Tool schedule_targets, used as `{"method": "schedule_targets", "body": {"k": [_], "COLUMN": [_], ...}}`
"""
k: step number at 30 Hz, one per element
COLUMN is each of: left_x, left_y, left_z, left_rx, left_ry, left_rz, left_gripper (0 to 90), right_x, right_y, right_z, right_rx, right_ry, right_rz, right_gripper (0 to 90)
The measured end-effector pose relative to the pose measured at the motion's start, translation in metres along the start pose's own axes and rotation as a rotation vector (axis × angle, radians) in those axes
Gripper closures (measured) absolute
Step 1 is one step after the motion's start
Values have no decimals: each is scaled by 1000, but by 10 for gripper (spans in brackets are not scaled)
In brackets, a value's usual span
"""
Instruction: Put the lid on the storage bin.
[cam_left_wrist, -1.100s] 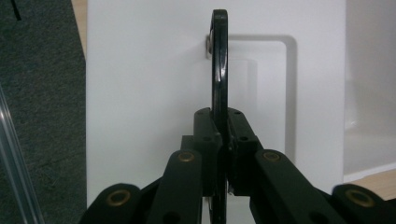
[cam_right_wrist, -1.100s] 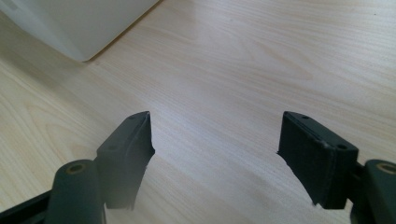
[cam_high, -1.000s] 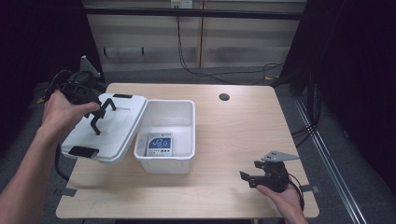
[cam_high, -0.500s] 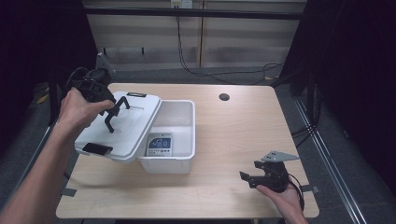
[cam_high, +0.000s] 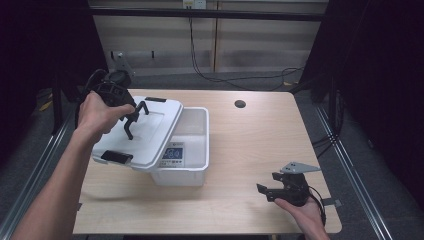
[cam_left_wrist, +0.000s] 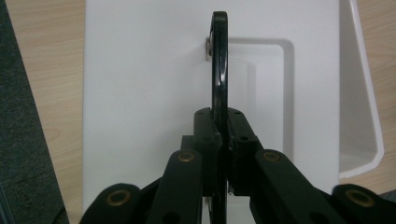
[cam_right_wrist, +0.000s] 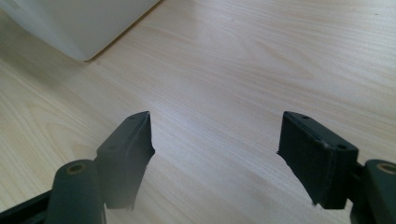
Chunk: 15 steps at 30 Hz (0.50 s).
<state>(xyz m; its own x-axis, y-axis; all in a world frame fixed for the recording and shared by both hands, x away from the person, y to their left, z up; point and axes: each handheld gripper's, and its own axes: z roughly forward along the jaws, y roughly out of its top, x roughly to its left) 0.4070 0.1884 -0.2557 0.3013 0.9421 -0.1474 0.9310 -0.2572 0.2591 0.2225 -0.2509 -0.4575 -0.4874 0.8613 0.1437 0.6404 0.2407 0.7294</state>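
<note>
A white lid with a black handle hangs tilted over the left part of an open white storage box. My left gripper is shut on that handle, and the left gripper view shows its pads pinching the handle over the lid, with the box rim to the right. A blue-and-white printed item shows in the box under the lid's edge. My right gripper rests at the table's front right, open with nothing between its fingers.
The wooden table has a small round hole near its back edge. Black clips sit on the lid's ends. A corner of the box lies ahead of the right gripper. Dark floor and cables lie beyond the table.
My left hand has carried the lid to the right, from beside the box to partly over its left side. The right gripper has stayed where it was.
</note>
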Motion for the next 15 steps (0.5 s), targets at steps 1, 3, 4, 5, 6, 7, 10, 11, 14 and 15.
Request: {"method": "schedule_targets", "body": {"k": [1,3,4,5,6,7,10,11,14,15], "left_x": [0,-1,-1,-2,-3,-5,-10,-12,-17,-17], "left_y": [1,2,4,5,6,7,9,9,10,10], "left_z": [1,2,3,4,4,4,6,6,9,9], "left_rx": [6,4,2,4,4,3,0,1,4,4], "left_ry": [1,3,9,7,9,12,12,9,12,12], "left_rz": [-10,-22,-51,-61,-69,-79,-97,-102,-128,-128], "left_gripper": [849,849,849,849,849,849,849,849,849,849], "right_x": [0,0,0,0,0,0,0,0,0,0], "right_y": [0,0,0,0,0,0,0,0,0,0], "right_z": [0,0,0,0,0,0,0,0,0,0], "right_rx": [1,3,1,1,1,1,2,2,0,0], "right_ry": [1,1,1,1,2,2,2,3,5,5], "right_rz": [-3,-2,-5,-5,-5,-6,-6,-7,-10,-10], "right_gripper": [257,257,257,257,257,257,257,257,257,257]}}
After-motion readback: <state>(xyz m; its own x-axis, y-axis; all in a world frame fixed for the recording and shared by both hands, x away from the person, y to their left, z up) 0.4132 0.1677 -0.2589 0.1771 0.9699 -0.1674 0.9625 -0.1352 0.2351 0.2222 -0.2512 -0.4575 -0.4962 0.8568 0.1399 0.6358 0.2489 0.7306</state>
